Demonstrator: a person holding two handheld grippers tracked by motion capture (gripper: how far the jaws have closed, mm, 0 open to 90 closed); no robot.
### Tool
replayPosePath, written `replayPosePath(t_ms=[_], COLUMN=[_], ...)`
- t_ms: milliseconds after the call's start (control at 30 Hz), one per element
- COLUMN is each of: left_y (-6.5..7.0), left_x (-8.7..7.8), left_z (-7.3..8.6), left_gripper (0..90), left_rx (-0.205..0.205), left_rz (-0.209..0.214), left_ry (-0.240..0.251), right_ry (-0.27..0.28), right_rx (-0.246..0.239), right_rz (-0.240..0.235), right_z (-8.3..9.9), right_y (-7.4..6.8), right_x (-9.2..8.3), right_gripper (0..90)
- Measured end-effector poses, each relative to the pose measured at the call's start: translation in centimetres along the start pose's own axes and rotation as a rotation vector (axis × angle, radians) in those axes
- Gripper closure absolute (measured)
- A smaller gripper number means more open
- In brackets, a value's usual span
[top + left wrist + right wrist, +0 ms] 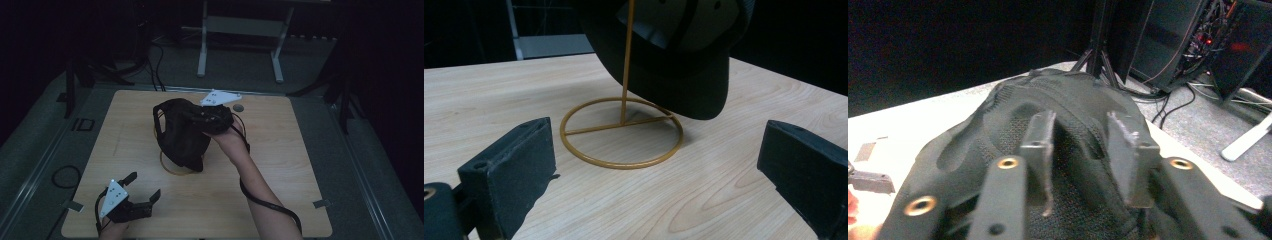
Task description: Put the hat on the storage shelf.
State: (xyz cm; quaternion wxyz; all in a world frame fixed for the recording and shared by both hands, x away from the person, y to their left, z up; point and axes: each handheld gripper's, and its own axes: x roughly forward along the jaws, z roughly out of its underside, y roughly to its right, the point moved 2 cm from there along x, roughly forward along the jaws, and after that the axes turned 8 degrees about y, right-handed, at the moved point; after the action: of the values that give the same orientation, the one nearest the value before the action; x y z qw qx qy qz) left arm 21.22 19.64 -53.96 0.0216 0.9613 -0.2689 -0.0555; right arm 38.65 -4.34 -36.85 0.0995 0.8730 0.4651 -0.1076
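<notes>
Cap on its stand, much in shadow

We see the right hand-held gripper (212, 117) on top of the black cap (181, 134), its jaws partly apart, their tips sunk against the mesh crown; whether the pads still press the fabric we cannot tell. No earlier view, so we say only that. The cap hangs on a gold wire stand (622, 131), whose upper rod is hidden inside the crown. The left hand-held gripper (141, 191) rests low on the counter (280, 175), well apart from the cap, jaws wide and empty. Beyond the right hand-held gripper, dark cables and a white frame's legs are dim and hard to make out.
</notes>
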Motion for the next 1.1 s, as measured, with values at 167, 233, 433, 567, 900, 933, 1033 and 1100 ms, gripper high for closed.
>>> replayPosePath(t_ms=[167,233,433,567,900,933,1033,1100], left_y=[-0.1,-0.1,0.0,0.1,0.2,0.1,0.1,0.1], left_x=[0.0,0.0,0.0,0.2,0.4,0.5,0.5,0.5], left_z=[0.1,0.0,0.0,0.2,0.5,0.6,0.7,0.7], left_gripper=[2.5,2.6,2.5,2.5,2.6,2.6,2.6,2.5], left_rx=[-0.009,-0.009,-0.007,-0.005,0.002,-0.003,-0.006,-0.004], left_rz=[0.0,0.001,0.002,0.01,0.021,0.024,0.022,0.022], left_ry=[-0.003,0.001,-0.002,-0.015,-0.033,-0.035,-0.039,-0.043], right_ry=[-0.01,-0.001,0.008,0.003,-0.006,-0.01,-0.032,-0.036], right_rx=[0.006,0.011,0.019,0.028,0.072,0.076,0.057,0.06], right_rz=[0.0,0.001,-0.013,-0.016,-0.063,-0.063,-0.069,-0.075], right_z=[-0.1,-0.3,-0.3,0.0,1.3,1.5,2.1,2.6], right_y=[0.0,0.0,0.1,0.2,1.1,1.2,1.2,1.2], right_x=[-0.2,-0.5,-1.3,-1.7,-2.8,-2.9,-3.0,-3.2], right_gripper=[52.4,50.5,43.0,38.1,18.0,17.5,13.7,13.6])
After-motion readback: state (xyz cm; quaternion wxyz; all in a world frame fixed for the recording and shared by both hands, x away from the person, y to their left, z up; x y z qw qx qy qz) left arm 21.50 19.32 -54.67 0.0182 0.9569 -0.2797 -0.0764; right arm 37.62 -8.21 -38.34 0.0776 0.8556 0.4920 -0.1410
